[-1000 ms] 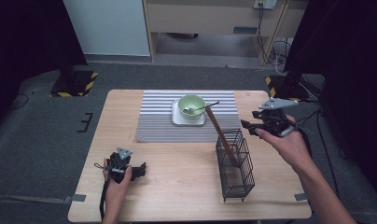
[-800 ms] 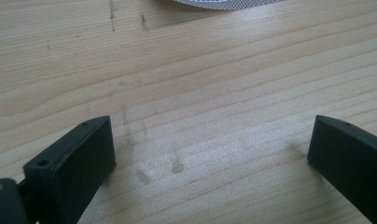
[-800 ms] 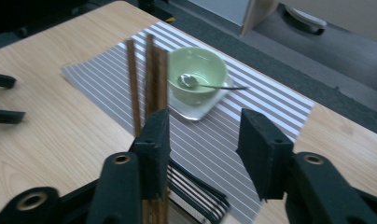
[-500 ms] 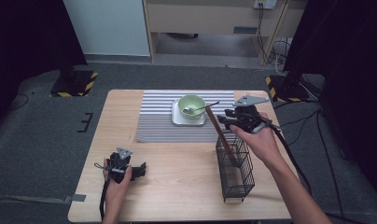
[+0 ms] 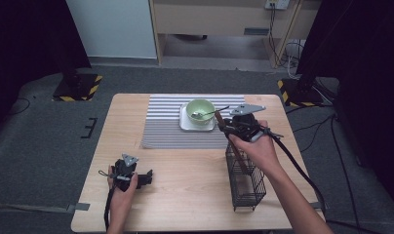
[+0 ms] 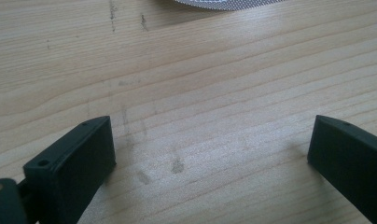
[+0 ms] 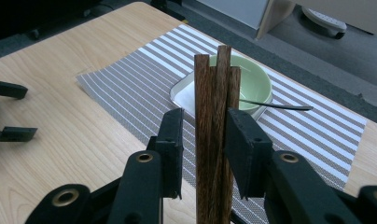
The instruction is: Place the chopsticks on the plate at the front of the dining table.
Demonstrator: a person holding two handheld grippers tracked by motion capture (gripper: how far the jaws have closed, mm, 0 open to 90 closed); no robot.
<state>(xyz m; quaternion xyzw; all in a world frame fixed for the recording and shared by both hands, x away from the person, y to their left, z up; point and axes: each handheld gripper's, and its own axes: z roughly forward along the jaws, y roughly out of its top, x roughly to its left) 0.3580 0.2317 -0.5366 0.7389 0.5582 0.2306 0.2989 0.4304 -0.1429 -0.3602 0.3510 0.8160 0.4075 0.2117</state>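
Observation:
A bundle of brown wooden sticks [image 5: 238,155] leans up out of a black wire basket [image 5: 247,187] on the right of the table. My right gripper [image 5: 228,126] is at the sticks' upper end. In the right gripper view the sticks [image 7: 213,93] stand between the jaws of this gripper [image 7: 205,140]. Its jaws have just been closing; the right jaw is against the wood and a thin gap remains at the left jaw. My left gripper [image 5: 145,178] rests low at the table's front left, and its jaws [image 6: 210,154] are wide open over bare wood.
A green bowl [image 5: 200,109] with a spoon [image 5: 217,112] sits on a white square plate [image 5: 184,125] on a grey striped mat [image 5: 161,126] at the table's far middle. The right gripper's cable [image 5: 292,161] trails off the right edge.
My right hand has moved left from the table's right edge to the top of the sticks, and its jaws have narrowed around them. The left hand has stayed put.

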